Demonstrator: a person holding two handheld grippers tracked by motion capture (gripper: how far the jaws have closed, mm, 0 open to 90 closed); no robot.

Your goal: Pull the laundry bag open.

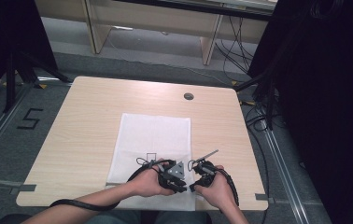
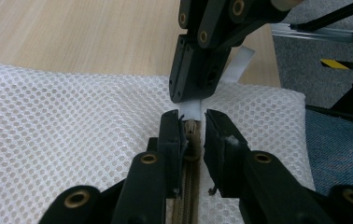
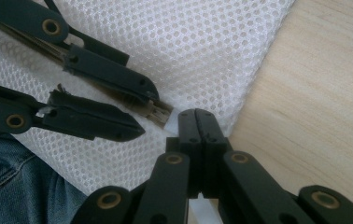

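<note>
A white mesh bag [image 1: 151, 135] lies flat on the wooden table [image 1: 90, 107], its tan zipper [image 2: 187, 186] running along the near edge. My left gripper [image 2: 191, 119] stands narrowly open astride the zipper pull [image 2: 191, 129], with a slim gap on each side of it. Directly ahead, my right gripper [image 2: 189, 93] is shut on the bag's white tab [image 2: 191, 109] at the zipper's end. In the right gripper view the shut jaws [image 3: 197, 115] pinch the bag's corner [image 3: 221, 116], and the left gripper [image 3: 149, 114] comes in from the left over the zipper [image 3: 159, 113].
Both hands work at the table's near edge [image 1: 142, 205], close to the person's jeans [image 3: 6, 177]. A cable grommet [image 1: 188, 96] sits at the back of the table. Grey floor with rails [image 1: 282, 158] and black stands [image 1: 16, 70] flank it.
</note>
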